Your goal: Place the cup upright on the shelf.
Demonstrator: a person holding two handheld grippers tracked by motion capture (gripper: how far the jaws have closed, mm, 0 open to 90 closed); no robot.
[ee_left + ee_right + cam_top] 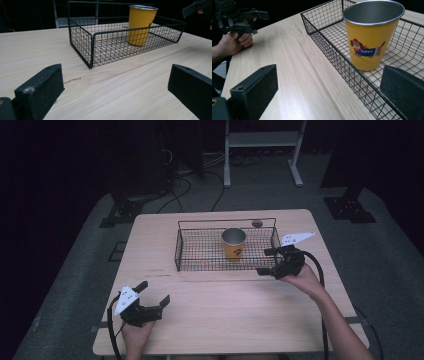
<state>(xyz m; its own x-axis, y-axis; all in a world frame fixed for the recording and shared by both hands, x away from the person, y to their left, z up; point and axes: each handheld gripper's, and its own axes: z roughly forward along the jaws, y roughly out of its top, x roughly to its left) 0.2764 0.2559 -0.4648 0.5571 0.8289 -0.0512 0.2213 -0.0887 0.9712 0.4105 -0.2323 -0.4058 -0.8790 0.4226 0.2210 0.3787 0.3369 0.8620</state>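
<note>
A yellow metal cup (233, 243) with a cartoon puppy print (369, 37) stands upright inside a black wire basket (200, 251) at the middle of the table's far half. My right gripper (264, 261) hovers open at the basket's front right corner, and the cup lies just ahead of it. In the right gripper view one jaw sits over the basket's wall (329, 52), the other over bare table. My left gripper (154, 292) is open and holds nothing near the front left edge, facing the basket (92, 47) and cup (140, 25) from well back.
The wooden table (225, 320) has open surface in front of and left of the basket. A small dark round thing (257, 224) lies behind the basket. On the floor beyond are a white metal frame (260, 150), cables (190, 185) and dark stands (350, 205).
</note>
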